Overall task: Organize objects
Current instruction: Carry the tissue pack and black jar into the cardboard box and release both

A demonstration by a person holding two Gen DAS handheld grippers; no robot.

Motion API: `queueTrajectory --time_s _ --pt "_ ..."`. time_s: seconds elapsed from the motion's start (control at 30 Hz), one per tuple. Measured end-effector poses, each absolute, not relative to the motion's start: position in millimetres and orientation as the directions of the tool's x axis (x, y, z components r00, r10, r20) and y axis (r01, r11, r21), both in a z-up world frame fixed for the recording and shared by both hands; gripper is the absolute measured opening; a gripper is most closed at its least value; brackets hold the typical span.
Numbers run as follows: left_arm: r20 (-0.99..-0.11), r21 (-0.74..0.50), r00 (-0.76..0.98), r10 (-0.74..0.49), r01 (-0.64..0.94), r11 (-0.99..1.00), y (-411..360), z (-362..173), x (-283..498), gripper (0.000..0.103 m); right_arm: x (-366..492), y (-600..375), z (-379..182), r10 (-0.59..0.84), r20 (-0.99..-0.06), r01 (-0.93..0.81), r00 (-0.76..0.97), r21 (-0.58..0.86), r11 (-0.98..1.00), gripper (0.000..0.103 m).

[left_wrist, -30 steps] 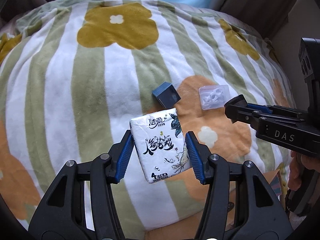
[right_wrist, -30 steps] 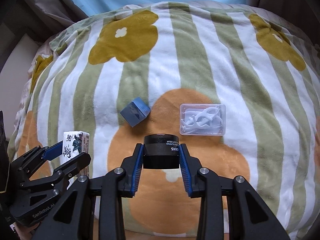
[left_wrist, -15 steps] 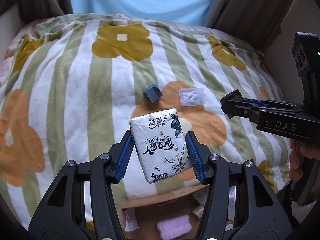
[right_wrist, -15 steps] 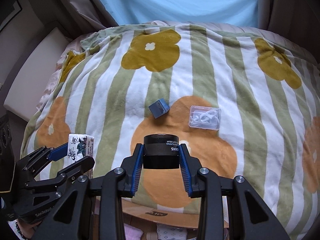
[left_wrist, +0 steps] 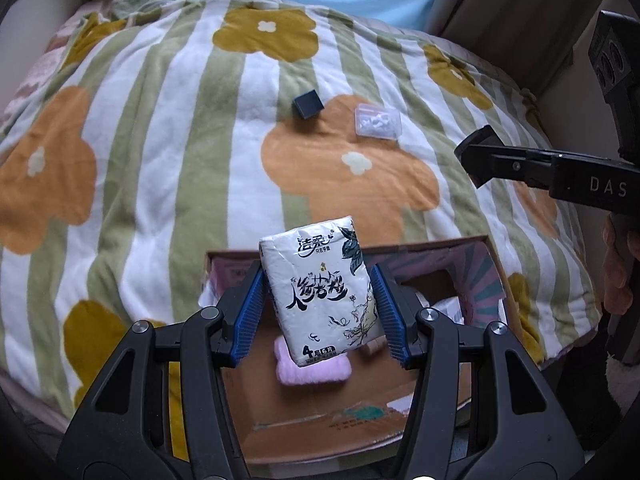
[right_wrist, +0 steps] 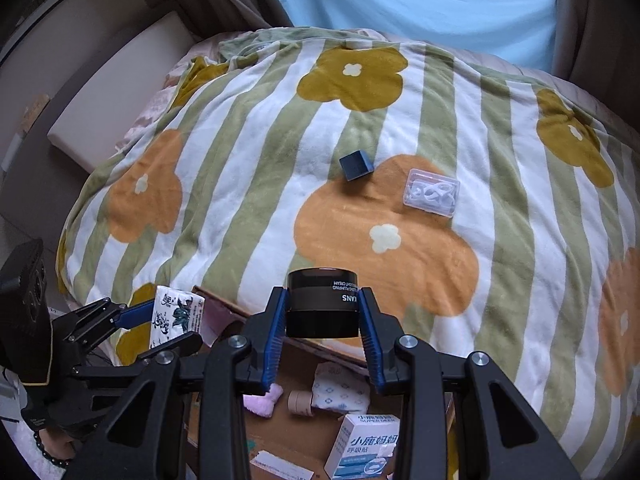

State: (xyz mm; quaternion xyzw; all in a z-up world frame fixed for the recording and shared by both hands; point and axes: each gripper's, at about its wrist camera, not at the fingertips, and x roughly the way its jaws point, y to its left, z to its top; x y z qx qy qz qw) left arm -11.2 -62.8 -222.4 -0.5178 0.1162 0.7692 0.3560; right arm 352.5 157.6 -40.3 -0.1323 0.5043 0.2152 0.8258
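Left claw [left_wrist: 318,312] clamps tissue pack [left_wrist: 320,290], right claw [right_wrist: 322,334] clamps jar [right_wrist: 323,302]; both above box [left_wrist: 472,246] at near bed edge. Risk: 2 simultaneous drops collide, or jar bounces out.

Both grippers pull back from blanket [right_wrist: 248,184] toward cardboard box [left_wrist: 472,248]. Left gripper [left_wrist: 318,312], carrying tissue pack [left_wrist: 320,292], now hangs over box interior. Right gripper [right_wrist: 323,332], carrying black jar [right_wrist: 322,304], now above box's far edge. Box contents come into view: pink cloth [left_wrist: 314,372], white carton [right_wrist: 362,446].
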Motion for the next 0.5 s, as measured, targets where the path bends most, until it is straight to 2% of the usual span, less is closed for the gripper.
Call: queueTrajectory --time_s 0.5 --pt "-0.909 -0.185 -0.185 0.372 -0.621 -0.762 -87.8 -286.7 35.7 0.05 310.8 165.2 -119.4 0.243 -0.933 -0.561 0.266 0.055 0.826 0.033"
